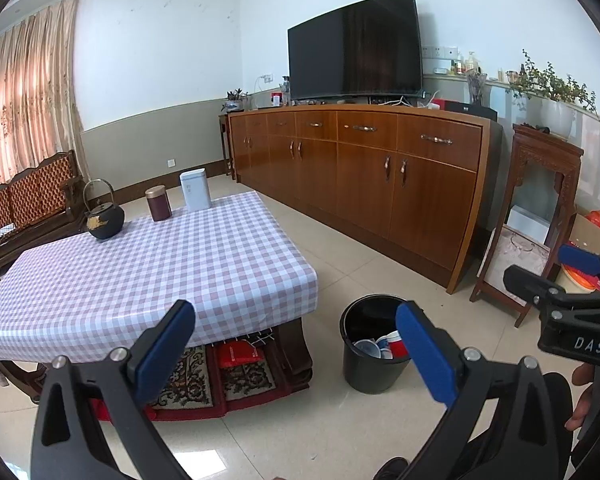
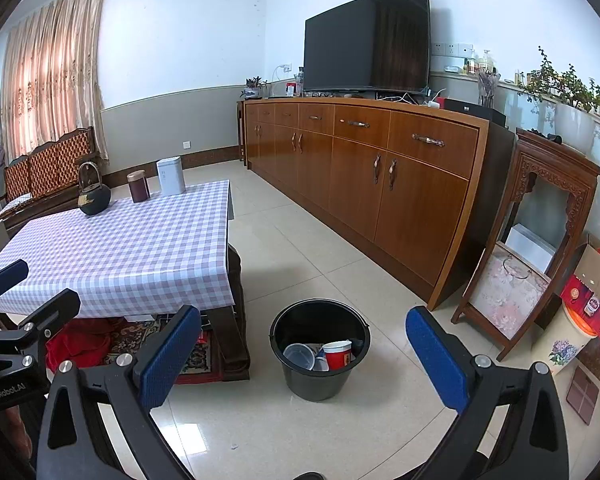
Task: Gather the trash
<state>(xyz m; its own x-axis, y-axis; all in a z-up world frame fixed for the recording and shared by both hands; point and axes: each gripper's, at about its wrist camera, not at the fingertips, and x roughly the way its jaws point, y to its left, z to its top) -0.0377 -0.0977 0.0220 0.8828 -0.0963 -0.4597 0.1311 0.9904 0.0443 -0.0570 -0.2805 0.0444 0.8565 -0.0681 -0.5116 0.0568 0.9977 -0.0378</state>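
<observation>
A black bucket [image 2: 320, 350] stands on the tiled floor beside the low table; it shows in the left wrist view too, as the bucket [image 1: 374, 344]. Inside lie a red paper cup [image 2: 337, 355], clear plastic cups [image 2: 298, 356] and other white cups [image 1: 370, 348]. My left gripper [image 1: 296, 354] is open, held above the floor with nothing between its blue pads. My right gripper [image 2: 306, 362] is also open and empty, framing the bucket from above. The right gripper [image 1: 556, 276] shows at the right edge of the left wrist view, and the left gripper [image 2: 24, 292] at the left edge of the right wrist view.
The low table [image 1: 140, 264] has a checked cloth with a black kettle [image 1: 102, 220], a brown tin [image 1: 159, 203] and a white box [image 1: 195, 190]. A long wooden sideboard [image 2: 364, 176] with a TV [image 2: 366, 38] lines the wall. A carved stand [image 2: 540, 236] and boxes [image 2: 590, 306] sit right.
</observation>
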